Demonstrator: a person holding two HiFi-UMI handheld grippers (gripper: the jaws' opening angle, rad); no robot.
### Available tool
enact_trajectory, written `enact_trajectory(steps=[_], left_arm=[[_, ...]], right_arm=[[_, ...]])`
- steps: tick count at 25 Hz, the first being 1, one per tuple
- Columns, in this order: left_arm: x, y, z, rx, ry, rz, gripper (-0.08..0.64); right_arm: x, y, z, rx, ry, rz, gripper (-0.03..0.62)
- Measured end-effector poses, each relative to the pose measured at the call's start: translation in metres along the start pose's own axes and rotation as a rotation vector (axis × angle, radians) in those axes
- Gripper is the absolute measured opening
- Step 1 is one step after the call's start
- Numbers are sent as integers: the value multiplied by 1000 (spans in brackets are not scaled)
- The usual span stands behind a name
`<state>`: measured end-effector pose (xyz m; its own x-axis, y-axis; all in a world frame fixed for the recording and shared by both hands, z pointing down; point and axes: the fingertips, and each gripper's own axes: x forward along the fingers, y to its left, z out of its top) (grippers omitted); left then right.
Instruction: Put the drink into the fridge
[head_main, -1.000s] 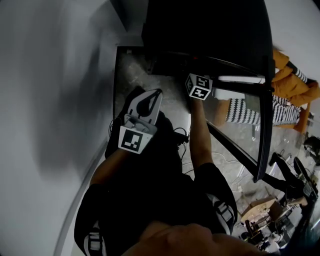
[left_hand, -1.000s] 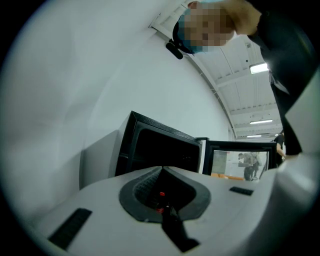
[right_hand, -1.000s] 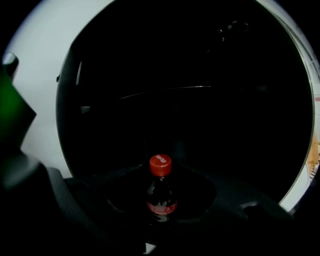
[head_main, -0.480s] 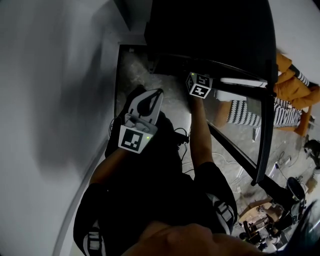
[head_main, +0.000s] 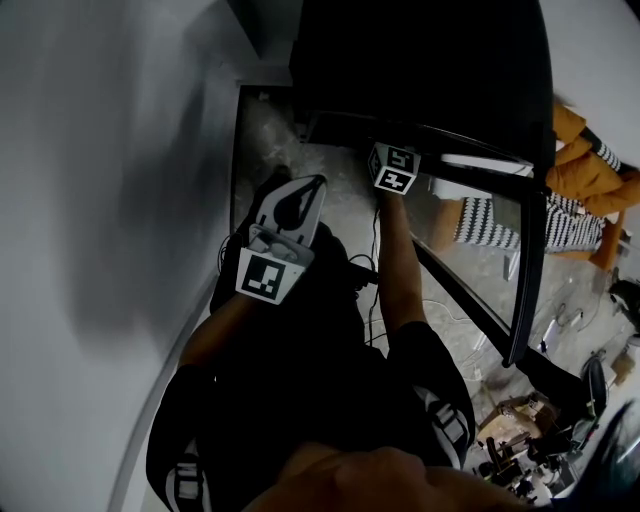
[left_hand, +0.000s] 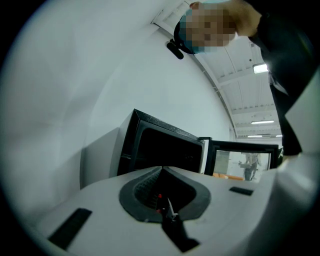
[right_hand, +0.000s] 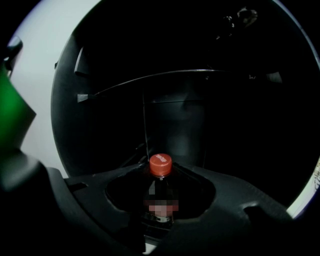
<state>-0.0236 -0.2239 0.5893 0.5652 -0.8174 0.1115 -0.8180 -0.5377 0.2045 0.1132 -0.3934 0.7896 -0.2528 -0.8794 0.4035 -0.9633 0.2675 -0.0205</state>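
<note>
Red-capped drink bottle (right_hand: 160, 165) sits pinched in right gripper (right_hand: 161, 181); left gripper (left_hand: 161, 169) pressed together.

White left gripper (head_main: 316, 184), square-patterned marker cube (head_main: 265, 277), black shirt (head_main: 300, 380)

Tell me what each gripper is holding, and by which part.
The right gripper holds the dark bottle by its body, below the red cap. The left gripper is shut and holds nothing.
</note>
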Motion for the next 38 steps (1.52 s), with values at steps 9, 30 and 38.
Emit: enact_trajectory(steps=[9,30,38], left_arm=[[-4,-1,12,-21,15,11,5],[-7,0,41,-41,76,20,5],[-17,-13,63,-55,73,36,5]], right_arm=[[2,1,0,-20,15,6,127],[-13,1,-2,-32,120,-19,190],[-42,11,3,11,135,-2,190]])
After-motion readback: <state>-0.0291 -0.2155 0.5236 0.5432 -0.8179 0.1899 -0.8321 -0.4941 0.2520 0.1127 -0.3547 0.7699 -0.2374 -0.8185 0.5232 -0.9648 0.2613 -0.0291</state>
